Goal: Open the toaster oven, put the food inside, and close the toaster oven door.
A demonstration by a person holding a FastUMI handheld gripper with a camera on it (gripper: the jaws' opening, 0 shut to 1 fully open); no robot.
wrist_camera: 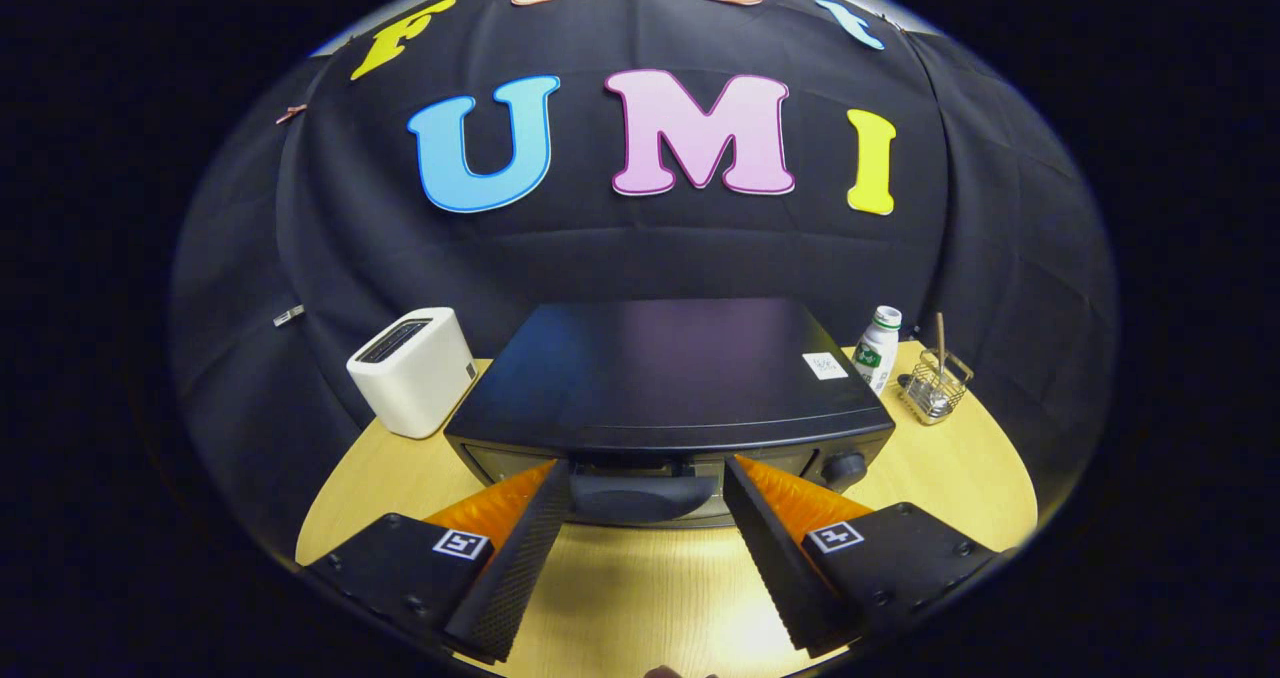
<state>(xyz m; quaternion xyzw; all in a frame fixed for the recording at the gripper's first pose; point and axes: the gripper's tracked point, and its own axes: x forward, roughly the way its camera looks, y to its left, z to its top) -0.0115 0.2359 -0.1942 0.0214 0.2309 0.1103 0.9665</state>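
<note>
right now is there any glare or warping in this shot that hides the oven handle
Gripper view: fisheye bends the table edge and toaster oven top; a soft purple sheen lies on that top; the handle sits dark in shadow but readable between the open tongs.

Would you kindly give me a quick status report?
Hand-held gripper open, fingers flanking the door handle. Toaster oven door shut. Nothing between fingers and handle.

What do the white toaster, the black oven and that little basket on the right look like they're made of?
The white toaster looks like matte plastic: even, dull, soft-cornered. The black toaster oven has a smooth, satin top, probably painted metal, since it carries a faint sheen. The basket is thin shiny wire, likely metal. The gripper is open, its fingers either side of the oven's door handle.
</note>
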